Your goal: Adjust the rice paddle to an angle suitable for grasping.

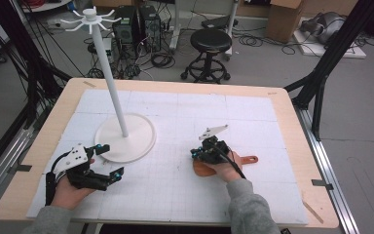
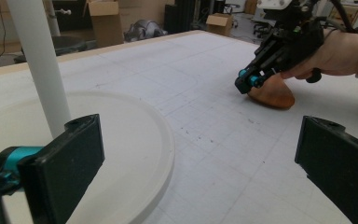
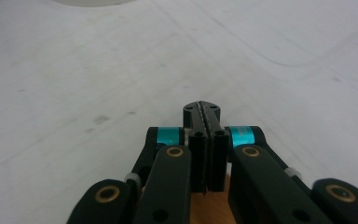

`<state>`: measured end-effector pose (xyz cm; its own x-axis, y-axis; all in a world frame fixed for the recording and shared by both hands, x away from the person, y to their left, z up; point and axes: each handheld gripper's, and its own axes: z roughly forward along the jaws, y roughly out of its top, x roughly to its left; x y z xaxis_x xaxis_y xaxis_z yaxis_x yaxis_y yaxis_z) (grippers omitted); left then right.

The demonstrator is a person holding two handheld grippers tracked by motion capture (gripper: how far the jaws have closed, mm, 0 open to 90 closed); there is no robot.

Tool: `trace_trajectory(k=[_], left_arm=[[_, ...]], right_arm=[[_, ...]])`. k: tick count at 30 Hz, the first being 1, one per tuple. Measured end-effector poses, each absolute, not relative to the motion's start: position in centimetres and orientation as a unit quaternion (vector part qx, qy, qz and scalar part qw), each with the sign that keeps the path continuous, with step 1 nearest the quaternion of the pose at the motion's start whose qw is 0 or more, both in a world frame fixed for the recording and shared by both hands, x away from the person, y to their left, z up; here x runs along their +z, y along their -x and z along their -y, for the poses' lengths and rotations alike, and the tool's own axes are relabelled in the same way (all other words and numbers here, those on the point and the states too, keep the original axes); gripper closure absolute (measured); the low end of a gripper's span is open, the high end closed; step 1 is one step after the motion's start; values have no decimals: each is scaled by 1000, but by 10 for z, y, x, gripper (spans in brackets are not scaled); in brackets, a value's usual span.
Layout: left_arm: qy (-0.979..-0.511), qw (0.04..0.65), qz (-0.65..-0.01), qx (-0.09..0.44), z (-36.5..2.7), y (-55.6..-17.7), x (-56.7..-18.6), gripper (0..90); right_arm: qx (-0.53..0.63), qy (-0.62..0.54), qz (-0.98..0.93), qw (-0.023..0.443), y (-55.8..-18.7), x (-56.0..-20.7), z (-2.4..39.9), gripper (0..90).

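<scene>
Near the right front of the white gridded surface (image 1: 175, 190), the right hand-held gripper (image 1: 198, 154) rests over a flat orange-brown wooden paddle board (image 1: 247, 160), jaws pressed together, seemingly on its edge.
Judged step: taking hold of the board; next, lift it level without slipping. Left hand-held gripper (image 1: 111, 160), jaws spread and empty, waits beside the smooth white round-based hanging stand (image 1: 126, 136).
</scene>
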<state>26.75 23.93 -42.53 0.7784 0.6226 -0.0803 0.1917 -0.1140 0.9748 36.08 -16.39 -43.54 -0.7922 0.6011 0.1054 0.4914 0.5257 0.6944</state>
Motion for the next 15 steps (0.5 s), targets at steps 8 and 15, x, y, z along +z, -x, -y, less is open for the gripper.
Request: trace_trajectory(k=[8,15], left_arm=[[-721,607,-281,178,-240,-269,-425,18],[-722,606,-283,179,-241,-268,-425,18]], right_arm=[[363,-335,-866,82,-367,-439,168,897],[356,-329,-870,86,-363,-438,170,898]])
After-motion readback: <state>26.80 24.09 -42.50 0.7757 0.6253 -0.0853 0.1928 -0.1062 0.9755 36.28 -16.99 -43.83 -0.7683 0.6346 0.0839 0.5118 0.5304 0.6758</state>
